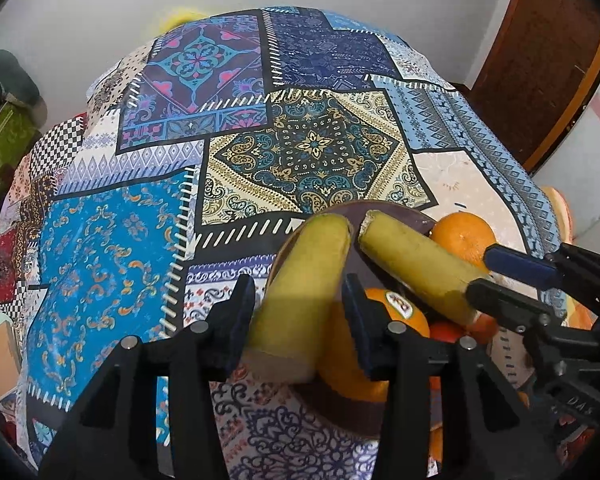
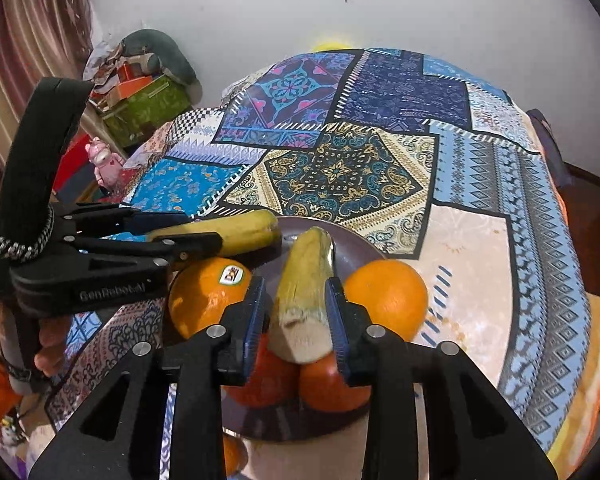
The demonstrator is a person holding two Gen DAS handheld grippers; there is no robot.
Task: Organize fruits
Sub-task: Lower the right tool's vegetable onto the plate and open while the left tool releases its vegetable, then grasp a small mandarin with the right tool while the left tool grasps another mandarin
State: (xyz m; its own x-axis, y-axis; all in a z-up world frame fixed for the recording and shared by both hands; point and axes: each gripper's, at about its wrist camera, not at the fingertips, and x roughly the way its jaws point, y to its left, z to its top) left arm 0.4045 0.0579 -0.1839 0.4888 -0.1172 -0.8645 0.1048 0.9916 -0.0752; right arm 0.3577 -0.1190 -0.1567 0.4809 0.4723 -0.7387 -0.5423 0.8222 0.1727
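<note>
Each gripper straddles one banana piece over the brown plate (image 2: 364, 248). The left gripper (image 1: 300, 312) holds the left banana piece (image 1: 300, 280) loosely, its pad contact uncertain. The right gripper (image 2: 296, 316) clamps the right banana piece (image 2: 304, 292). Lower both beside the stickered orange (image 2: 208, 292) before releasing.

A patchwork tablecloth (image 2: 476, 240) covers the table; green box (image 2: 148, 108) behind.
</note>
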